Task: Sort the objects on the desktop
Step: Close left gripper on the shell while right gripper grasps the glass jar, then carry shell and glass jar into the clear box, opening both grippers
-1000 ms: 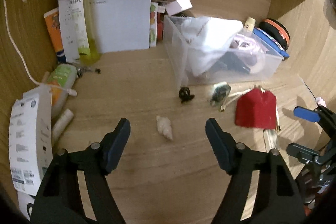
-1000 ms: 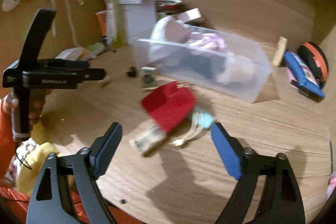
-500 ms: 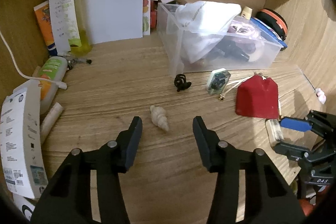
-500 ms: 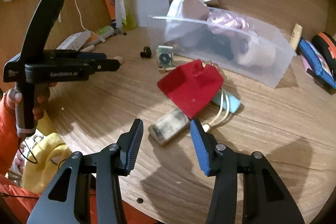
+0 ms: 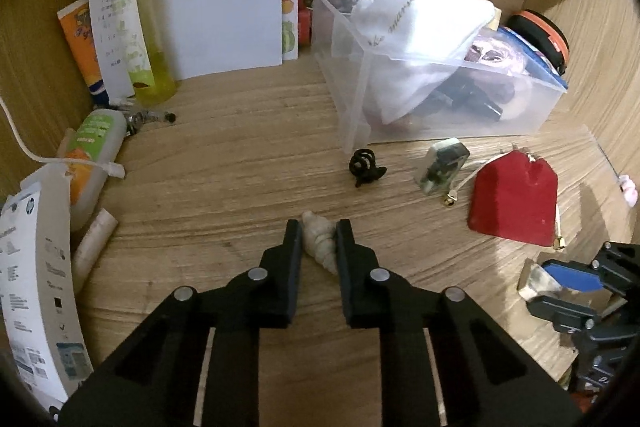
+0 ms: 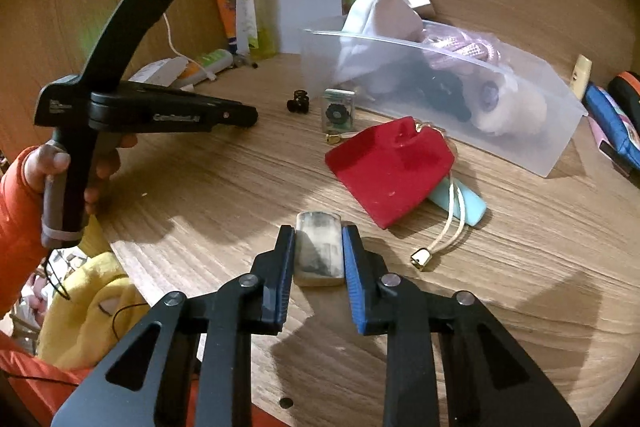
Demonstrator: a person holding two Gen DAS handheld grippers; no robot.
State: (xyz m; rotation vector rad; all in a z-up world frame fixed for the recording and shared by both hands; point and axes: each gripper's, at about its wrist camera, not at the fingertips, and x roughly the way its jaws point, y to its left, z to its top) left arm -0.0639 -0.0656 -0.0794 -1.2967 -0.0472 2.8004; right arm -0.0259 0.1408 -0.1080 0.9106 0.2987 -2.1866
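While the desk (image 5: 248, 155) is spreading wide under both cameras, its near edge is running out of view, and the clear bin (image 5: 400, 99) is blurring its contents: a white cloth and dark shapes too vague to name. The red pouch (image 6: 390, 167) is lying in front of the bin and hiding most of a pale blue item. In the right view a hand (image 6: 76, 167) in an orange sleeve is holding the left gripper (image 5: 318, 229) level over the desk, its tips cut off from that angle. The right gripper (image 6: 318, 235) is pinching a small clear case (image 6: 319, 247), and the left is pinching a pale shell (image 5: 319, 241), both on the desk. A second ago both sets of jaws were standing wide around them.
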